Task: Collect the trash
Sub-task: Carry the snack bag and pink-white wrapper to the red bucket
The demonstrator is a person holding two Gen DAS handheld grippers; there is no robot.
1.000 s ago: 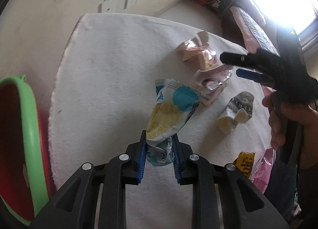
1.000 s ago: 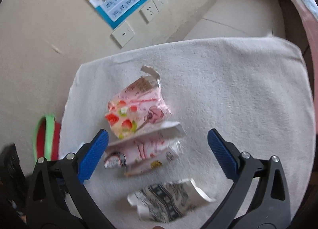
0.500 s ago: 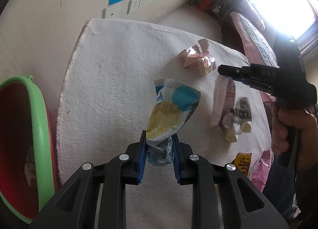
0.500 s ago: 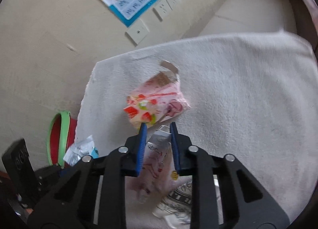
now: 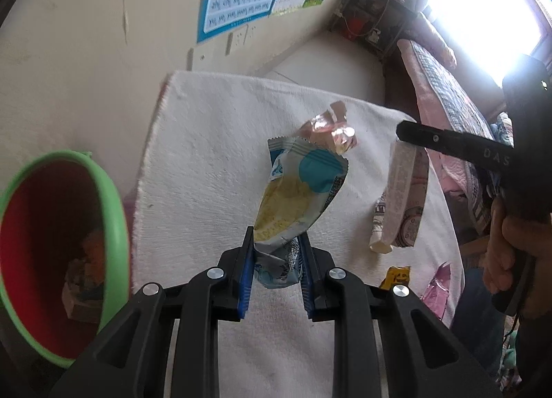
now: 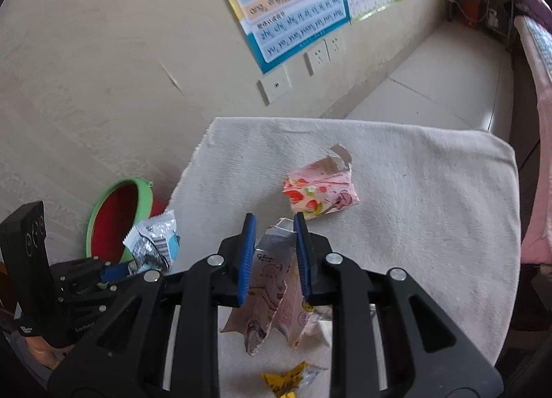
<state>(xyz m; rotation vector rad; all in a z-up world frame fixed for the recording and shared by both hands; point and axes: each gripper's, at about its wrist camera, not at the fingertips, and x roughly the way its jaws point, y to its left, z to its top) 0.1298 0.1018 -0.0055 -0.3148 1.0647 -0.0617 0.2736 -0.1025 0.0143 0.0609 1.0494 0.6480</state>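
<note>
Between left gripper point(image 5: 276, 253) pads: wrapper point(image 5: 300, 191)

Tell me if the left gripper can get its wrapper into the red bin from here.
Probably yes. The left gripper is shut on the blue-and-yellow wrapper, and the red bin sits open just beside the cloth with nothing between.

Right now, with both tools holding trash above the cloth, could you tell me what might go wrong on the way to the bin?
1. The left tool pinches only the wrapper's bottom end; it may slip out.
2. The carton dangles from the right tool and could snag.
3. The bin sits below the cloth's edge, so drops may miss.
</note>
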